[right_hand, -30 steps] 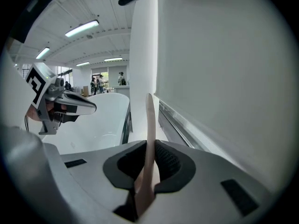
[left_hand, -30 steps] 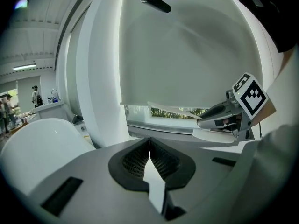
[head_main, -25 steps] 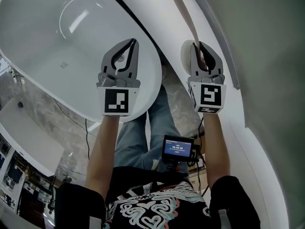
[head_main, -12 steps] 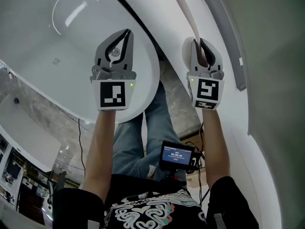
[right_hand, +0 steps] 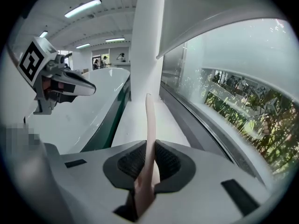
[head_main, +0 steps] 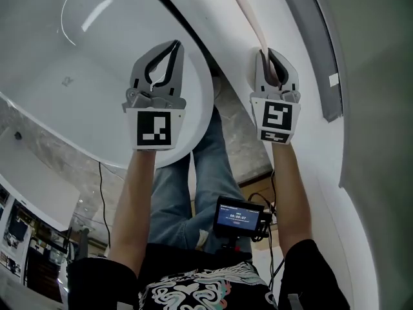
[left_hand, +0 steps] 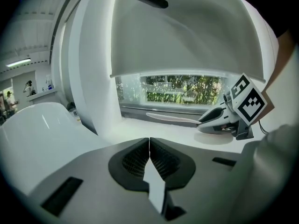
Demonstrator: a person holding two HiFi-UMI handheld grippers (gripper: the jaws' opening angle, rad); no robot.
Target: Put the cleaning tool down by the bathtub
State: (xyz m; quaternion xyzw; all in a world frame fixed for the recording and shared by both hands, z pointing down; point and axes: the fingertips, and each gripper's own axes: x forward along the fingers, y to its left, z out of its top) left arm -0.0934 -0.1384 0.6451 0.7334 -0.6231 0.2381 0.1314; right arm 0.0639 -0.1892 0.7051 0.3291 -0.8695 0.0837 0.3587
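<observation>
The cleaning tool [head_main: 248, 13] is a long, thin, pale pink handle; its far end runs out of the head view at the top. My right gripper [head_main: 266, 52] is shut on its near end and holds it lengthwise over the white ledge [head_main: 293, 24] beside the bathtub [head_main: 90, 70]. In the right gripper view the cleaning tool [right_hand: 150, 120] rises from between the pads of the right gripper [right_hand: 150, 158]. My left gripper [head_main: 175, 44] hangs shut and empty over the tub's rim. From the left gripper [left_hand: 149, 146], the cleaning tool [left_hand: 170, 119] lies level just above the ledge.
A grey window frame [head_main: 321, 44] runs along the ledge's far side, with glass and greenery beyond [right_hand: 233, 101]. A white column [right_hand: 147, 41] stands at the ledge's end. Below the grippers are the person's jeans [head_main: 193, 186] and a small screen [head_main: 237, 216].
The right gripper keeps its hold on the tool and has risen slightly in the view. The left gripper stays shut over the rim. The tub has slid a little to the left in the head view.
</observation>
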